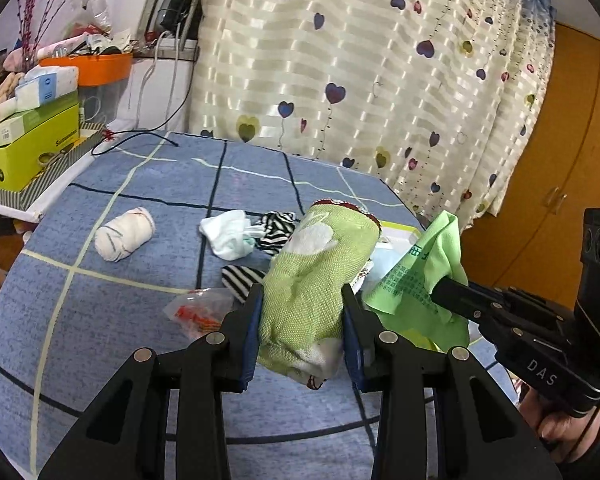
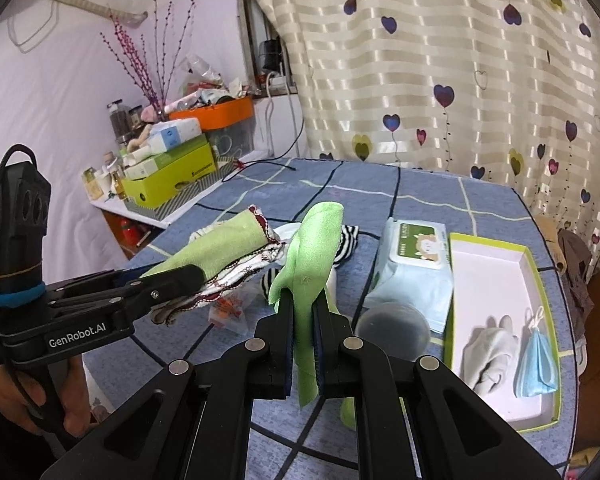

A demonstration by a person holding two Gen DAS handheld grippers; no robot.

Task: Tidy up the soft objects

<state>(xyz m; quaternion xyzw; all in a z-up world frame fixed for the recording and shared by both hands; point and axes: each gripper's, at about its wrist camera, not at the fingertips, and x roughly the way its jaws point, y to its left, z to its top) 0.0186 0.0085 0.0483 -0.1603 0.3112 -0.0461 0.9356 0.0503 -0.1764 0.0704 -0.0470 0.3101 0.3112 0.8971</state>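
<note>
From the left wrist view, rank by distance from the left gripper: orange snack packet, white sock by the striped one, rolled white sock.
1. Orange snack packet: just left of the left gripper.
2. White sock: farther up the bed, centre.
3. Rolled white sock: far left.

Soft daylight glows through the curtain (image 1: 380, 80); both views bright and fairly sharp; fisheye bending and dark corners; shadows faint, perhaps slight blur at the edges.

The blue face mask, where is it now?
In the right wrist view the blue face mask lies at the right, inside the white tray, beside a white cloth.
</note>
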